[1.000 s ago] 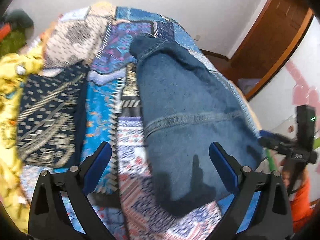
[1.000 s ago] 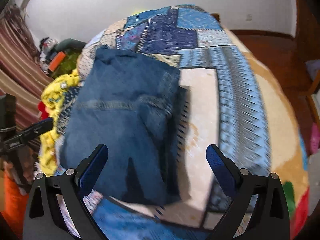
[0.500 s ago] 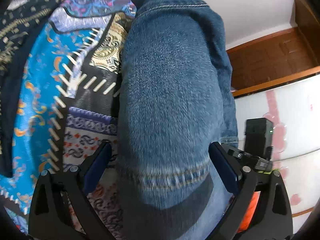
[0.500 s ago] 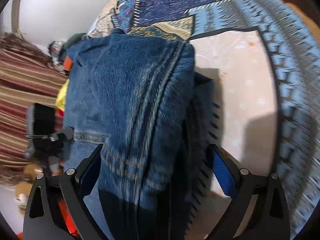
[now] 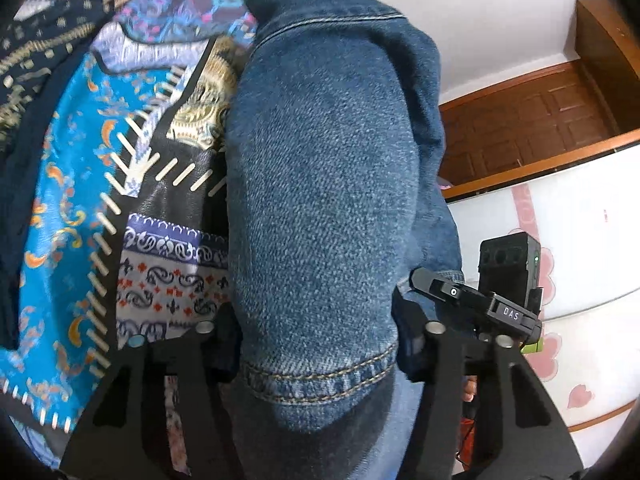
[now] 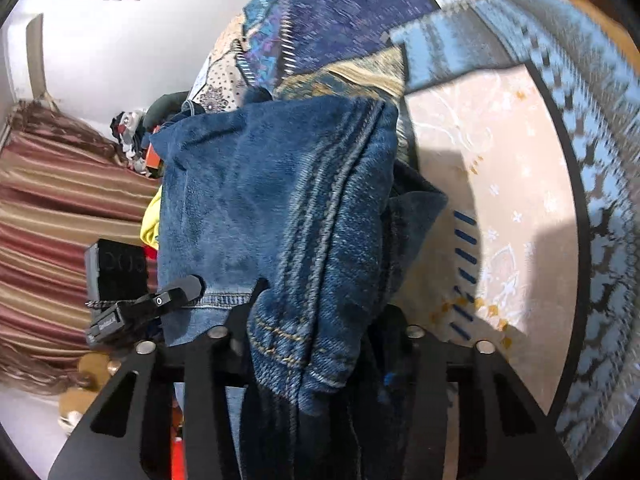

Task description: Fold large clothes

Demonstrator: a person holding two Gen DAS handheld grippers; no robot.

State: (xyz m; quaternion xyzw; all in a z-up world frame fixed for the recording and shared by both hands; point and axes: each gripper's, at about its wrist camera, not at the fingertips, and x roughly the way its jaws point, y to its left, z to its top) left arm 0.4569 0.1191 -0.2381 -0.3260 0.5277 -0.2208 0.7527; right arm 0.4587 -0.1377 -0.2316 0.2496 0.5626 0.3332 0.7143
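Observation:
A blue denim jacket [image 5: 328, 184] lies folded on the patchwork bedspread [image 5: 68, 184]. My left gripper [image 5: 316, 344] is shut on the jacket's near hem edge, with the denim bunched between the fingers. In the right wrist view the same jacket [image 6: 272, 208] fills the middle, and my right gripper [image 6: 316, 348] is shut on a thick fold of its near edge. The blue pads of both grippers are hidden by the cloth.
A camera on a black mount [image 5: 508, 276] stands just right of the jacket; it also shows in the right wrist view [image 6: 120, 276]. Dark patterned cloth [image 5: 24, 80] lies at the left. A wooden door [image 5: 532, 120], striped curtains [image 6: 60, 220] and a clothes pile [image 6: 136, 136] ring the bed.
Both grippers have dropped down to the jacket's near edge and closed on it. The denim now bulges up between the fingers, where earlier the jaws stood wide open above it.

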